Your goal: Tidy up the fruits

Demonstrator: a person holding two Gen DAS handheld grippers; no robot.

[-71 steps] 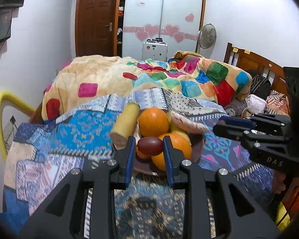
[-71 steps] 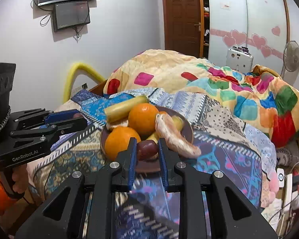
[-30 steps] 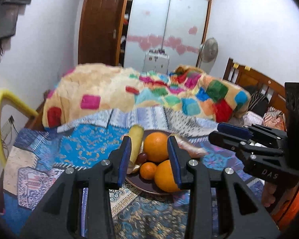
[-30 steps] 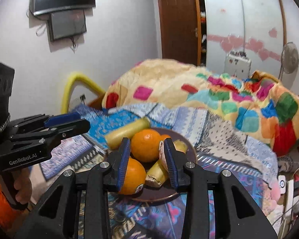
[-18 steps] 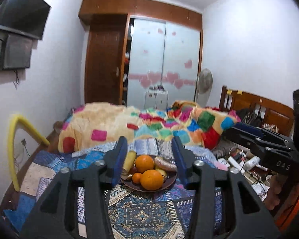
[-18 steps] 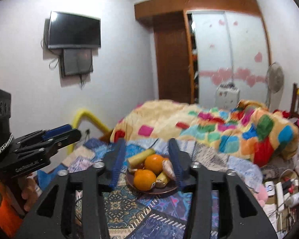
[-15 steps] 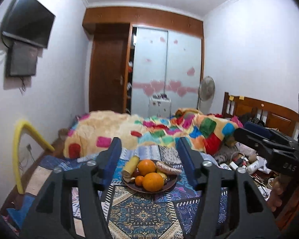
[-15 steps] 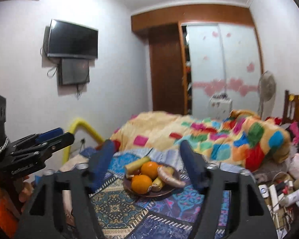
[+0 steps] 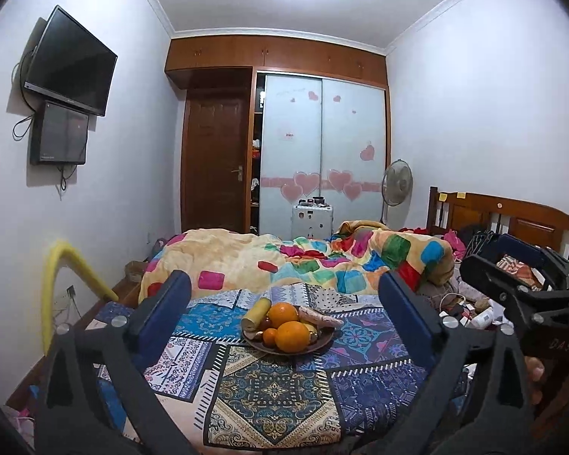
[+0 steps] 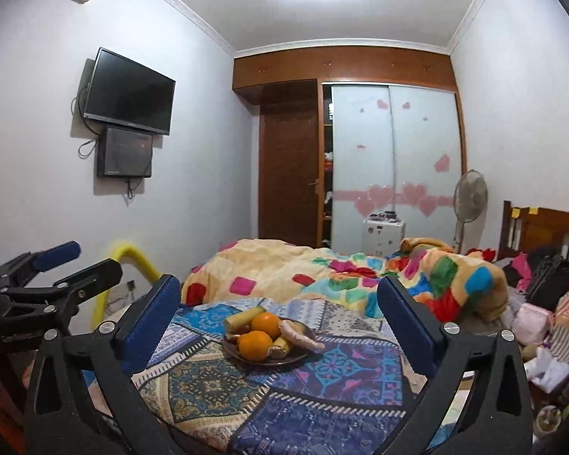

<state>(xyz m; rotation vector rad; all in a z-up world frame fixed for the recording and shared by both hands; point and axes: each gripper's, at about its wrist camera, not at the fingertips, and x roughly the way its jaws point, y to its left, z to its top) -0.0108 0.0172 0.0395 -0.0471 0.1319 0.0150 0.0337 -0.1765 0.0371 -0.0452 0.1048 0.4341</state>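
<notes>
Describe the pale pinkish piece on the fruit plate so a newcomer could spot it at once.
Start at the patterned blue bedspread in front of the colourful quilt; a brown plate of fruit sits on it. The pinkish piece lies along the plate's right rim, long and knobbly, unlike the round oranges beside it.

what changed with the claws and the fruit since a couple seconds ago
Both claws let go of the small dark fruits they were pinching at the plate and pulled back from it. The left claw and right claw are opening wide, nothing between their jaws. The oranges, banana and the rest stayed piled on the plate, which kept its place on the patterned blanket.
</notes>
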